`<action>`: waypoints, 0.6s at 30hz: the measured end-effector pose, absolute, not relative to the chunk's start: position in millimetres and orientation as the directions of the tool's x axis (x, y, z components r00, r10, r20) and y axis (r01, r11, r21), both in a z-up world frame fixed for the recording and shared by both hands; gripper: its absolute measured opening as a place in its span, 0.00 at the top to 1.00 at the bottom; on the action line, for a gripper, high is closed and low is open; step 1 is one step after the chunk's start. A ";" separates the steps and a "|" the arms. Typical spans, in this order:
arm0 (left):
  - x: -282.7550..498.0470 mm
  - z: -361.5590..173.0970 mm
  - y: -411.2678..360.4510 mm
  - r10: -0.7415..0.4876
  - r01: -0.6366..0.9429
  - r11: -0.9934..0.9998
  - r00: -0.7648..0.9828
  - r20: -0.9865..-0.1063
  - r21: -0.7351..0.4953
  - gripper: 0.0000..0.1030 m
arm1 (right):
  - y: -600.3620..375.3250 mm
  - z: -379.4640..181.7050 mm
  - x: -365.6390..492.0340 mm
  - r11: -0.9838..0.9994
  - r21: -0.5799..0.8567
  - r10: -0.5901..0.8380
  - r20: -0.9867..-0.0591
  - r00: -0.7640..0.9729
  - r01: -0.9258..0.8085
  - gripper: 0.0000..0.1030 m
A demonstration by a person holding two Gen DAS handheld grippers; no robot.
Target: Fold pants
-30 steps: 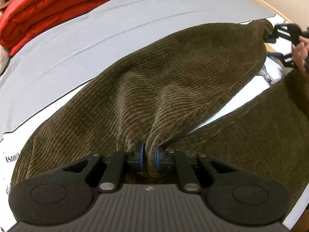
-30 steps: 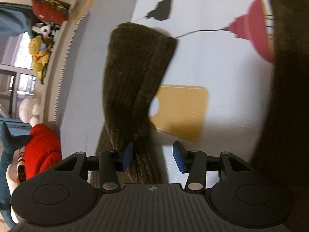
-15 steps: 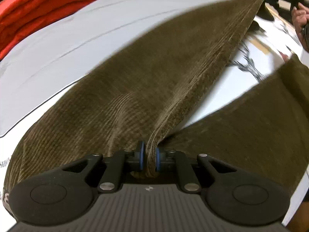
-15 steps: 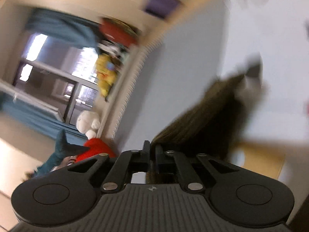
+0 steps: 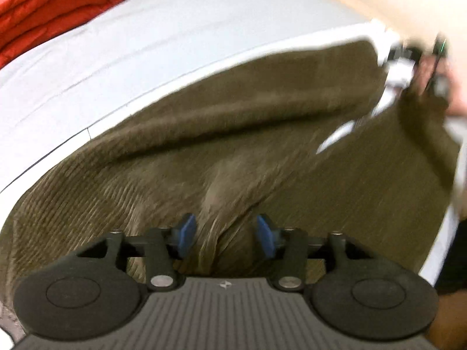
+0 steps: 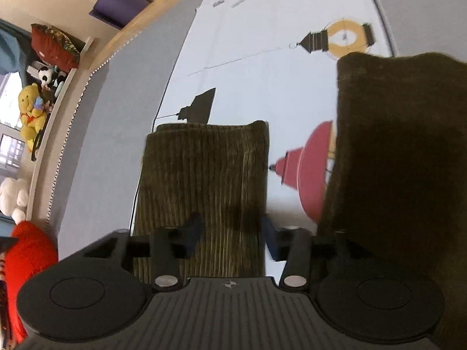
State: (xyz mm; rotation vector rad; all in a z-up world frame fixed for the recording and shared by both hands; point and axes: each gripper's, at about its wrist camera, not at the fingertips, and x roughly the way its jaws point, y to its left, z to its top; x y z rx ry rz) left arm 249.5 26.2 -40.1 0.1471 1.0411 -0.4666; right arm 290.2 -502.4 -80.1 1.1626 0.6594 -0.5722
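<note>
- Our left gripper (image 5: 223,234) is opening, its pads clear of the bunched olive pants (image 5: 233,134) between them.
- Our right gripper (image 6: 230,234) is opening over a pant leg lying on the bed sheet (image 6: 248,67).

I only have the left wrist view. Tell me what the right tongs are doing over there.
Observer: The right tongs are opening over one pant leg; the pads do not press it.
Operator: Report where the other leg lies.
Observer: It lies apart, to the right, with a red lamp print on the sheet between them.
Operator: Describe that leg's far end.
Observer: Its cuff lies flat and straight, just short of a black lamp print.
</note>
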 end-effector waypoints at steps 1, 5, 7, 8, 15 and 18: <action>251.5 -35.6 30.9 -0.323 0.419 0.899 0.433 -0.842 -0.129 0.44 | -505.8 -85.0 294.2 0.291 0.643 -0.058 -0.727 0.684 0.709 0.52; 264.6 -29.4 48.1 -0.279 0.310 0.941 0.495 -0.823 -0.133 0.44 | -502.8 -71.0 320.0 0.367 0.582 -0.110 -0.747 0.655 0.725 0.91; 271.5 -32.3 54.1 -0.228 0.247 0.962 0.512 -0.828 -0.112 0.44 | -498.2 -66.1 319.2 0.390 0.513 -0.160 -0.781 0.604 0.765 0.92; 275.2 -33.3 56.4 -0.209 0.223 0.969 0.518 -0.830 -0.106 0.44 | -495.4 -64.5 317.4 0.387 0.473 -0.185 -0.801 0.569 0.792 0.92; 282.3 -26.9 55.8 -0.164 0.167 0.982 0.550 -0.819 -0.084 0.44 | -487.7 -45.8 309.3 0.314 0.260 -0.385 -0.844 0.373 0.913 0.84; 279.9 -28.9 54.6 -0.151 0.171 0.983 0.550 -0.822 -0.066 0.44 | -469.3 -20.6 308.7 0.384 0.258 -0.511 -0.741 0.437 0.887 0.78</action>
